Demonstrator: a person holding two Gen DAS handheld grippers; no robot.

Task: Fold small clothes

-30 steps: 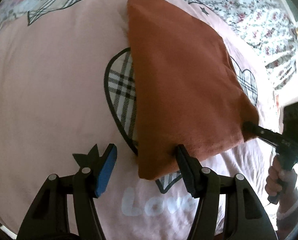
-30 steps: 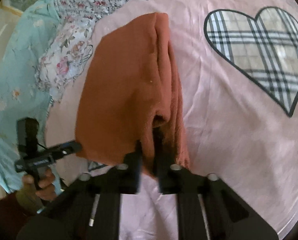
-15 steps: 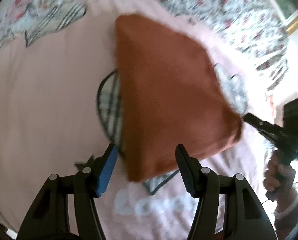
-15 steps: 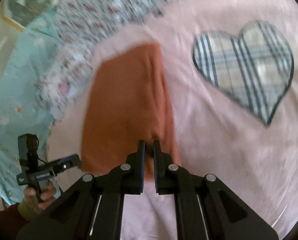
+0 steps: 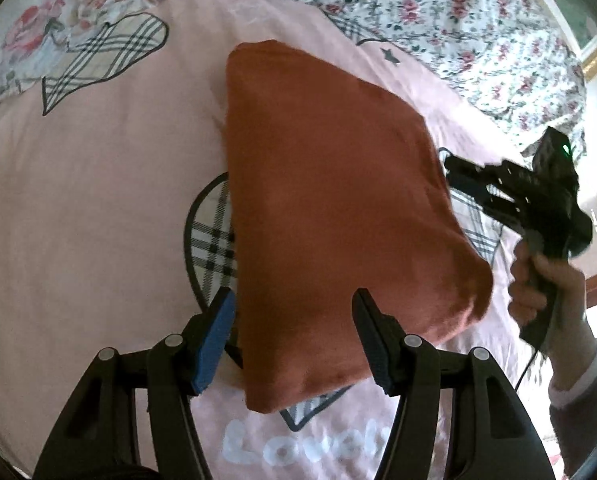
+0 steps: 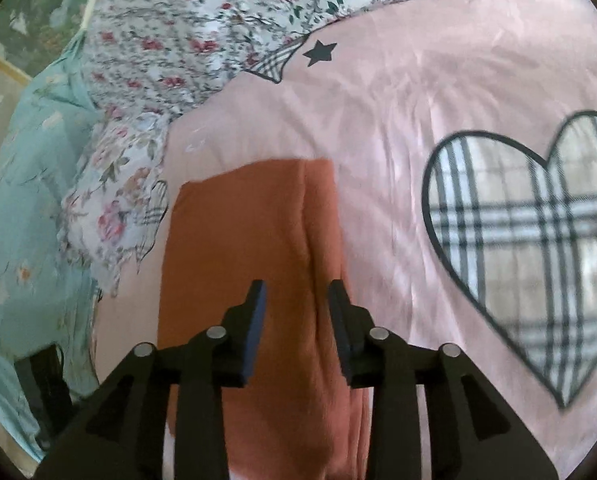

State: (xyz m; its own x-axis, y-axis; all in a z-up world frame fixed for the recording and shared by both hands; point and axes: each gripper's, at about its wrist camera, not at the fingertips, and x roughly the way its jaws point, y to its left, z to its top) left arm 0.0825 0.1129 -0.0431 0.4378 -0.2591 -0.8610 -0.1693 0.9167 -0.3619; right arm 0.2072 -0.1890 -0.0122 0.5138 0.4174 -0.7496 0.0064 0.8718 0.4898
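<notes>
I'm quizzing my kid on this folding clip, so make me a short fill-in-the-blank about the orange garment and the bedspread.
1. The folded garment is ____ in colour.
2. It lies on a ____ bedspread.
3. The plaid patches on the bedspread are shaped like ____.

Missing words: orange; pink; hearts

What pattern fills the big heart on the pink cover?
Beige plaid heart, black outline; clearest in the right wrist view.

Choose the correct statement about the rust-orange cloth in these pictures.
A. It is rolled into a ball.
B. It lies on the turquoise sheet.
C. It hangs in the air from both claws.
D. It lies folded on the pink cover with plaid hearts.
D: the rust-orange cloth lies flat and folded on the pink cover, partly covering a plaid heart.
</notes>
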